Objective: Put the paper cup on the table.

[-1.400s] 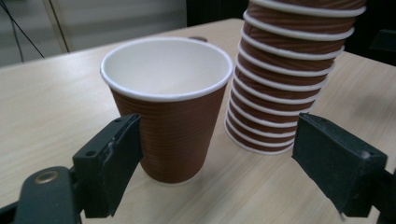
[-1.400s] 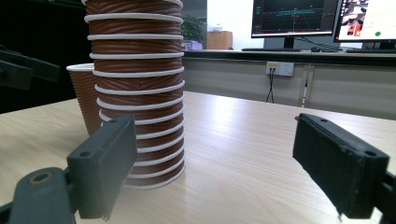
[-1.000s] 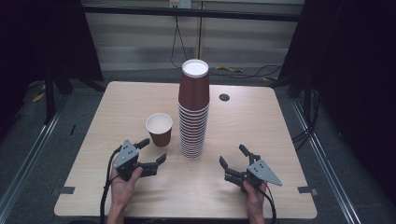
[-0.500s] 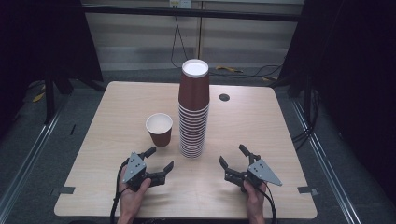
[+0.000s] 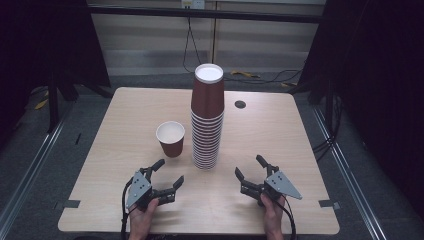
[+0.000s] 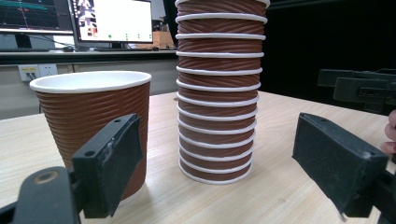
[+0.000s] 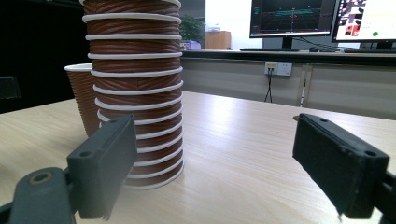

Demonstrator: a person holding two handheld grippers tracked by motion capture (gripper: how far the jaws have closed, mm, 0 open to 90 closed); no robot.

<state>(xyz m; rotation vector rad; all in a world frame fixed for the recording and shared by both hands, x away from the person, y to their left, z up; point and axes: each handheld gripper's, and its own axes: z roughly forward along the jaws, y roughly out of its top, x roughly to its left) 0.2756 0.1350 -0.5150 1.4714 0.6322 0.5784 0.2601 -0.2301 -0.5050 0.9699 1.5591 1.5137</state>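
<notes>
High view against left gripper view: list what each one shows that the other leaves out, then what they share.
High view alone: the top of the stack, the whole table with a dark hole, and both grippers open, left gripper and right gripper, held in hands. Left gripper view alone: monitors on a desk behind, and the ribbed cup walls up close. Both: the single cup standing upright beside the stack, apart from it, with nothing gripped.
</notes>
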